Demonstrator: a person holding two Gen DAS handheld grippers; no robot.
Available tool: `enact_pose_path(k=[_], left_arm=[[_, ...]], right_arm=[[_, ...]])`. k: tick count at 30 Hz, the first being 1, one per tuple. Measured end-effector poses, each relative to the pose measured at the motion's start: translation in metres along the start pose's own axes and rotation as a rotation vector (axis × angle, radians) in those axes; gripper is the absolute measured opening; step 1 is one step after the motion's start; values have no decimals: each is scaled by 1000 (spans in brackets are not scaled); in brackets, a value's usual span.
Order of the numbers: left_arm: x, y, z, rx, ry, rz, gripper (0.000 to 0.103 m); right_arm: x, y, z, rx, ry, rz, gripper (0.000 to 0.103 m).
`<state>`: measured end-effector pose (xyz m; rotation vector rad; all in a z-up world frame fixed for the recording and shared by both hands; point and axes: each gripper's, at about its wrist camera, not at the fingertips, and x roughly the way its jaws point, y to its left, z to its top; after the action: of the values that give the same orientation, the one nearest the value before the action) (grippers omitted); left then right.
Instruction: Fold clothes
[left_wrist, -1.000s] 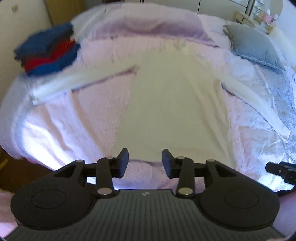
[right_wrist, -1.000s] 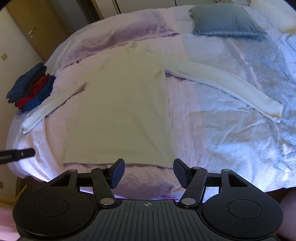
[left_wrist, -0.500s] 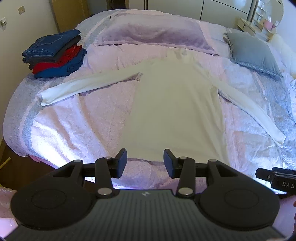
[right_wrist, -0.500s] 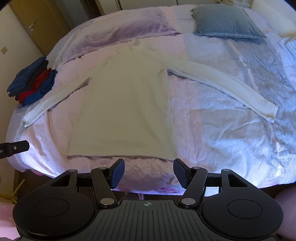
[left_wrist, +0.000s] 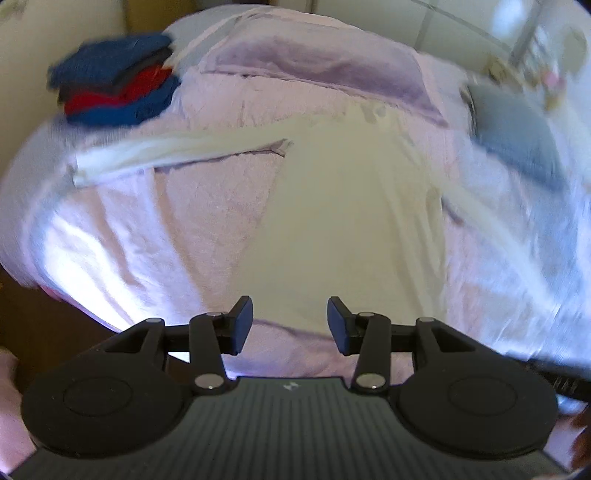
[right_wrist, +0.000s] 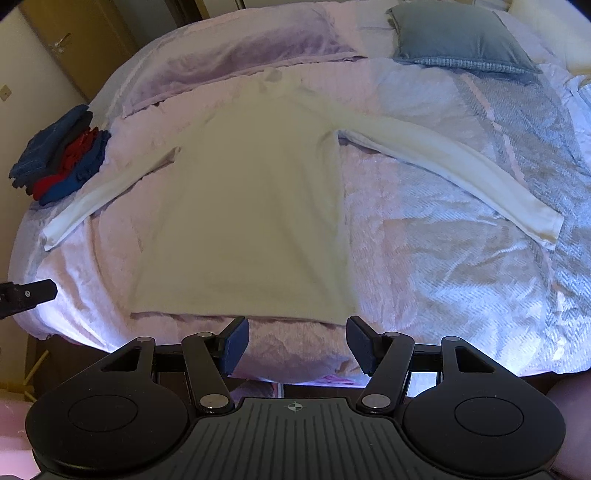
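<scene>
Left hand-held gripper (left_wrist: 290, 320) jaws apart, empty, right hand-held gripper (right_wrist: 297, 345) wider, empty

Left wrist view motion-blurred — folded stack (left_wrist: 114, 92) and grey pillow (left_wrist: 517, 136) smeared, shirt (left_wrist: 351, 221) right sleeve indistinct. Right wrist view: left claw (right_wrist: 27, 295) cut off at the edge — only one tip shows.

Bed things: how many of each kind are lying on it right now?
White long-sleeved shirt, spread flat: 1
Pile of folded clothes, blue and red: 1
Lilac pillow: 1
Grey-blue cushion: 1
Total: 4 (the garments in the pile are too small to count one by one)
</scene>
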<state>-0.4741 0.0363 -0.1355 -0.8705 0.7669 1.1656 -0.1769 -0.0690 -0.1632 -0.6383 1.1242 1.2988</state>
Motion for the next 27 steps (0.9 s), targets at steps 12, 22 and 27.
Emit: enact_pose_path(k=[12, 22, 27], left_arm=[[110, 208, 77, -854, -184, -17, 44], [230, 340, 123, -1179, -273, 111, 44], [251, 371, 125, -1228, -349, 138, 38]], right_arm=[[82, -8, 82, 100, 58, -99, 62], [195, 33, 139, 59, 156, -198, 62], [234, 37, 133, 55, 220, -229, 62]])
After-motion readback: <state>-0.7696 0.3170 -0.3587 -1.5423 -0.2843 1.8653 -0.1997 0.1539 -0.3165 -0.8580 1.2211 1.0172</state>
